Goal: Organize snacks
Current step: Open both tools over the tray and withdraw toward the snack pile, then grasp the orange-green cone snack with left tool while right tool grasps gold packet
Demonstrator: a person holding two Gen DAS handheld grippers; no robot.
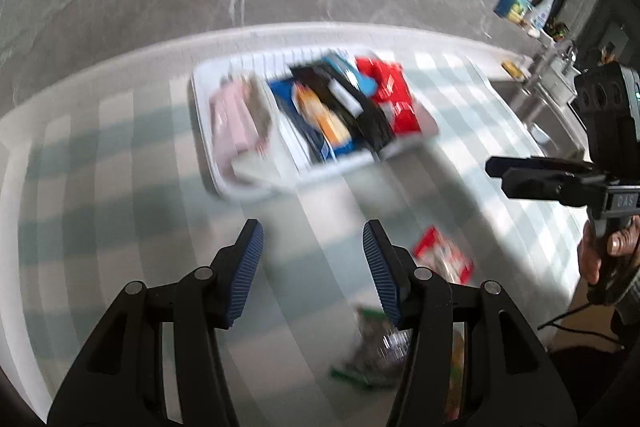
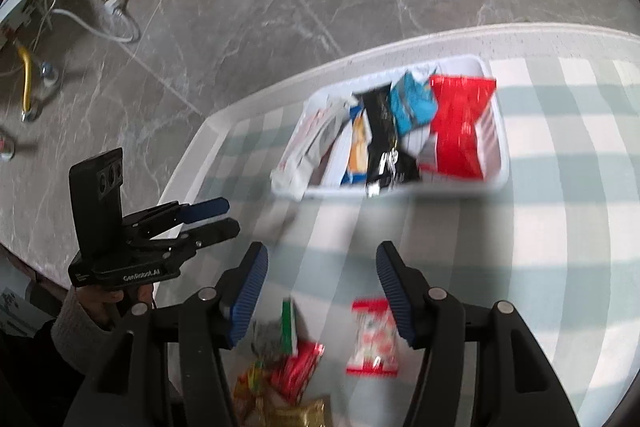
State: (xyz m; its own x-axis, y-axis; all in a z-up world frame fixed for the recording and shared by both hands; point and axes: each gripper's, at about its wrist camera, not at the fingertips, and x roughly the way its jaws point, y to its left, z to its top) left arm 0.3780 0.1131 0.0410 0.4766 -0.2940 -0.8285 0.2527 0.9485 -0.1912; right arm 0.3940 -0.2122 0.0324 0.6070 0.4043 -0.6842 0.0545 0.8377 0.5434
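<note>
White tray point(image 2: 498, 115) packed with upright snack packets point(image 2: 460, 127) – loose packets point(image 2: 374, 337) nearby

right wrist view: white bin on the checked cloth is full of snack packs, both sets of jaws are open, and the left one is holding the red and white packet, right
Not quite. In the right wrist view the red and white packet lies loose on the checked cloth, and the left gripper holds nothing. The white bin does hold snack packs, and both sets of jaws are open.
</note>
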